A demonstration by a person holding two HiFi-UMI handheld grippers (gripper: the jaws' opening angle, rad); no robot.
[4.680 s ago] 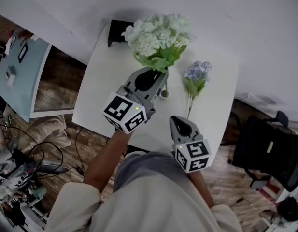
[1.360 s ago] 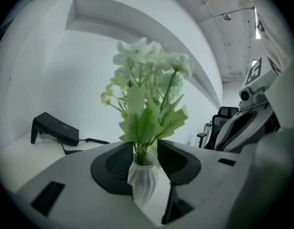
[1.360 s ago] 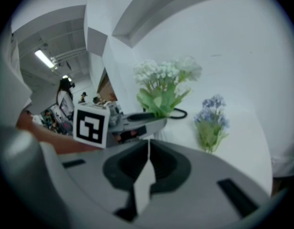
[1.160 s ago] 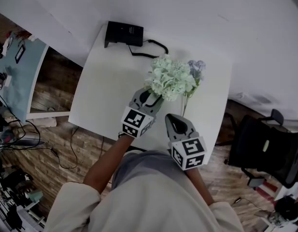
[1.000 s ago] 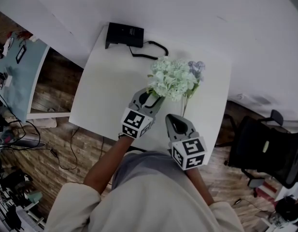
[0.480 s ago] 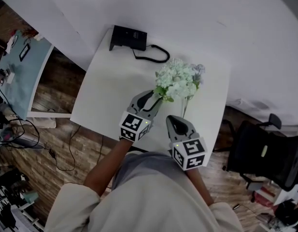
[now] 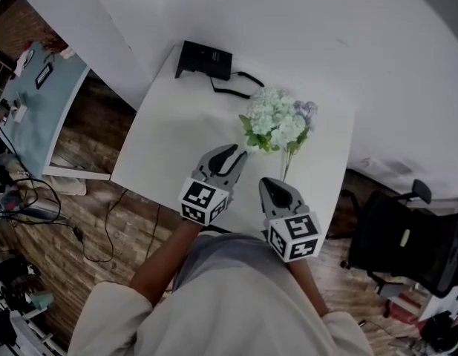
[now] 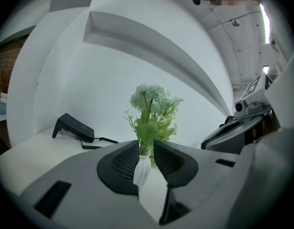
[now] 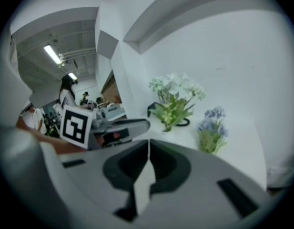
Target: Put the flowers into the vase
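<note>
White surface against a plain wall; entries run outward.
- left tongs: narrowly parted, jaws just been closing, gripping nothing (the vase shows through the gap, beyond the tips).
- right tongs: shut, empty.
- white-green bunch: upright in the vase.
- lavender sprig: on the surface just beside the vase, not yet placed.
- step, as judged: one bunch done, second pending. The next move calls for opened tongs, a low grip on the thin stem, and careful threading into a crowded neck.
- black device with cable: far corner.
- black chair, wood floor: around.
</note>
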